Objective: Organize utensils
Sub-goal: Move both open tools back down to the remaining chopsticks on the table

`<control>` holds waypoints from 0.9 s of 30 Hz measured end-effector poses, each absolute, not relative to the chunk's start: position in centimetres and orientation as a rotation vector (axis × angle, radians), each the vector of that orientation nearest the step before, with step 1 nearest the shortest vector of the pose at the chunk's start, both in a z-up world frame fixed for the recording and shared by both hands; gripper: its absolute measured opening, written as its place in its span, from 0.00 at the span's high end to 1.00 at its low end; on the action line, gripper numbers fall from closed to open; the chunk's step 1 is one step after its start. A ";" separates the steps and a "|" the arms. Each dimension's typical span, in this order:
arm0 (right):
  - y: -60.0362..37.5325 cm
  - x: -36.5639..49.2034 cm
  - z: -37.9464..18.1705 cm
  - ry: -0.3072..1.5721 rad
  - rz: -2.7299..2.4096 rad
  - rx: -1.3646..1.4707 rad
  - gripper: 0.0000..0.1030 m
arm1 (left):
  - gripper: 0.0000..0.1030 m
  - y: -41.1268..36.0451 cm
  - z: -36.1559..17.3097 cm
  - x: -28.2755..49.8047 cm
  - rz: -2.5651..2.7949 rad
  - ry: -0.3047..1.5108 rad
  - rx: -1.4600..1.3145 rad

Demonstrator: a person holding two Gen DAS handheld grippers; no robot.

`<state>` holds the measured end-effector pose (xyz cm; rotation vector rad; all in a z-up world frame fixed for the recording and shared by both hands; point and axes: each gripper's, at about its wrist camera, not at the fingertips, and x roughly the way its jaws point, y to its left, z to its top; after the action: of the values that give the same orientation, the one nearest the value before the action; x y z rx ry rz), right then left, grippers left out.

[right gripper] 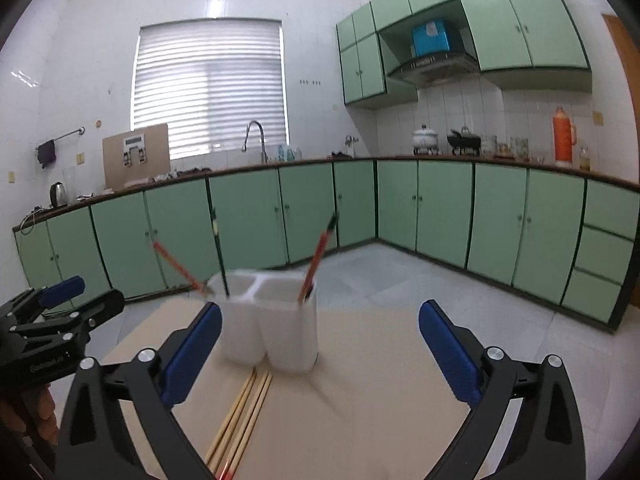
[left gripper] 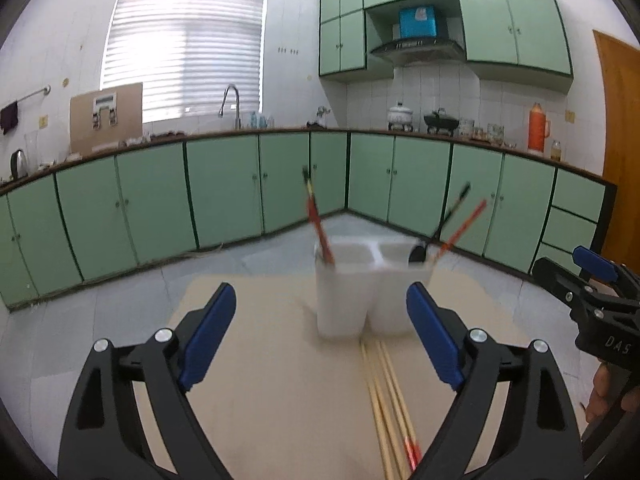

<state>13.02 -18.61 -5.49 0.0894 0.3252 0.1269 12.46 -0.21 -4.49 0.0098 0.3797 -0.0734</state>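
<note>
1. My left jaws (left gripper: 320, 340) and right jaws (right gripper: 320, 348) stood wide apart, holding nothing.
2. Ahead of both stood the white holder (left gripper: 368, 292) with some chopsticks inside.
3. Loose chopsticks (left gripper: 388, 400) lay below my jaws on the tabletop (left gripper: 260, 360).
4. Next, I judged, meant dipping to pinch one.

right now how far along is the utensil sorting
Partly done. The white holder already has red chopsticks standing in one compartment, and a red chopstick and dark spoon leaning out of another. Nothing is in hand: the left gripper and right gripper are both open and empty. Left: the pale chopsticks lying on the table in front of the holder.
</note>
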 end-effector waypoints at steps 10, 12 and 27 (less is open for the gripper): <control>-17.4 9.4 -11.4 0.478 0.108 0.113 0.16 | 0.21 0.5 -11.5 8.7 -0.039 0.550 0.015; -17.2 8.7 -12.5 0.508 0.119 0.109 0.21 | 0.23 0.6 -12.3 8.2 -0.039 0.569 0.023; -14.2 6.2 -16.4 0.683 0.247 0.077 0.49 | 0.30 -0.1 -15.7 5.8 -0.063 0.683 0.074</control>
<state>6.20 -14.20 -16.41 0.0769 0.6825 0.2473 5.84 -0.06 -15.65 0.0741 0.6828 -0.0626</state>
